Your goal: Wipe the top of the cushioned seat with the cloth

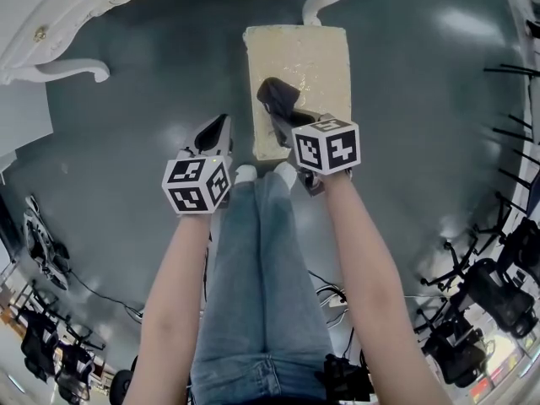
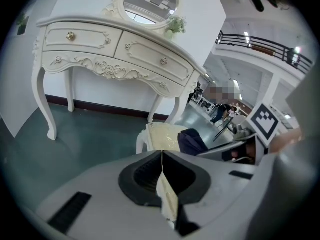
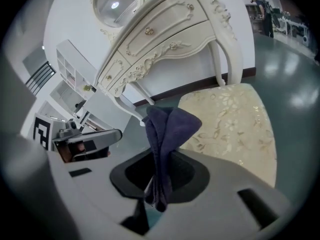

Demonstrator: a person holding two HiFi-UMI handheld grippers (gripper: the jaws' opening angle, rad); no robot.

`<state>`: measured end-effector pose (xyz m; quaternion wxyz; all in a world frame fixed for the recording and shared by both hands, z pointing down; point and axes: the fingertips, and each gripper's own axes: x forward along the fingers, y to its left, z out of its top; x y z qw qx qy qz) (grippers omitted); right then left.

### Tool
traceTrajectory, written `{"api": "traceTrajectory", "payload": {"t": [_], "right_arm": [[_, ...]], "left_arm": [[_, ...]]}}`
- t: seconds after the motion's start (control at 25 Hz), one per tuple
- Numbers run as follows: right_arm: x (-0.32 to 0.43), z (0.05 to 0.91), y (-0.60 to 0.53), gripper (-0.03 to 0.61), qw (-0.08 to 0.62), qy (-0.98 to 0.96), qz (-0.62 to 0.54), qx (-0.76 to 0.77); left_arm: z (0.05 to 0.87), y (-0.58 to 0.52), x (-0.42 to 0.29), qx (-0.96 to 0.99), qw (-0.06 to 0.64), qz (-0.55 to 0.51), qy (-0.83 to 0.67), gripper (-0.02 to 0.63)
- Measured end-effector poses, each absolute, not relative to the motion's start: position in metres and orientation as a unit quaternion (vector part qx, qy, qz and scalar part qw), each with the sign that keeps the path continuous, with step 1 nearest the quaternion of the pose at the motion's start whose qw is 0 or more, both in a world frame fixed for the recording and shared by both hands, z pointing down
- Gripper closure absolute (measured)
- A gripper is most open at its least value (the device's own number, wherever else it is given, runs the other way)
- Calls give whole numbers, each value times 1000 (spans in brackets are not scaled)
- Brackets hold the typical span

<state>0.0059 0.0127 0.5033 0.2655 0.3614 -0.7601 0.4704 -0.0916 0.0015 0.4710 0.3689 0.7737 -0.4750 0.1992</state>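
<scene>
Cloth (image 1: pixel 277 95) is what we hold in our right gripper (image 1: pixel 285 118). Its jaws are clamped on the lower part of the dark fabric, and the loose end bunches out ahead of them. The cushioned seat (image 1: pixel 308 66) stands on the floor (image 1: pixel 152 108) straight ahead of us. Its long axis runs away from us toward the white dressing table (image 1: pixel 51 24). The cloth is over the seat's near left part, so we judge that the wiping stroke would run forward along that axis and then across to the right edge. Our left gripper (image 1: pixel 215 133) hangs off the seat's left edge above the floor. Its jaws are pressed together with nothing between them, and it is the farther of the two from the work.

We cannot tell from any view whether the cloth is touching the seat top. The seat's near edge is hidden behind the right gripper, and its legs are mostly out of sight.
</scene>
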Motion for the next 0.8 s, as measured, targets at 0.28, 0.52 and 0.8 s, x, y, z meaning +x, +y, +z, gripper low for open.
{"api": "traceTrajectory", "payload": {"t": [0.28, 0.52, 0.8], "right_arm": [[70, 500, 5, 534, 263, -742, 467, 403], [129, 507, -2, 534, 264, -714, 470, 446], [180, 520, -6, 534, 296, -696, 460, 465]], "left_arm": [[465, -7, -58, 787, 362, 199, -457, 609], [467, -14, -44, 792, 357, 207, -451, 609], [471, -20, -31, 790, 357, 215, -449, 609]]}}
